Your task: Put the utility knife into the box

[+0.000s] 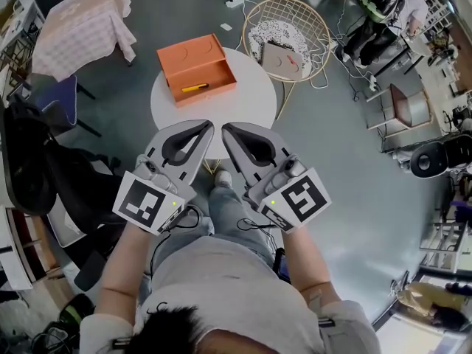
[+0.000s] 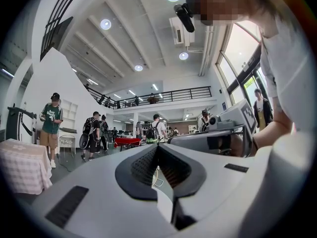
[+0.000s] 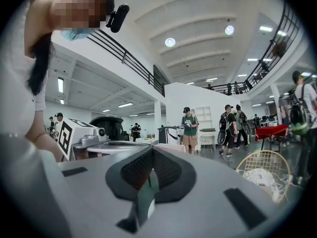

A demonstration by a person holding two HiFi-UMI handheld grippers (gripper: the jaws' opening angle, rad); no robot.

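Both the left tongs (image 1: 209, 126) and the right tongs (image 1: 225, 127) are squeezed closed on nothing. The thin yellow utility knife (image 1: 194, 88) already lies inside the open orange box (image 1: 210, 94), upper middle. It looks light and stiff, so grab its middle.

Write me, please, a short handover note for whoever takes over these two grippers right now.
Left gripper: jaws together, holding nothing, held close to the body, short of the table.
Right gripper: the same, jaws together and empty, beside the left one.
Things: the orange box sits open on the round white table. A slim yellow item, which looks like the utility knife, lies inside it.
Done: the knife appears to be in the box.
Left: nothing for the stated job. The lid is open, should anyone want it shut.
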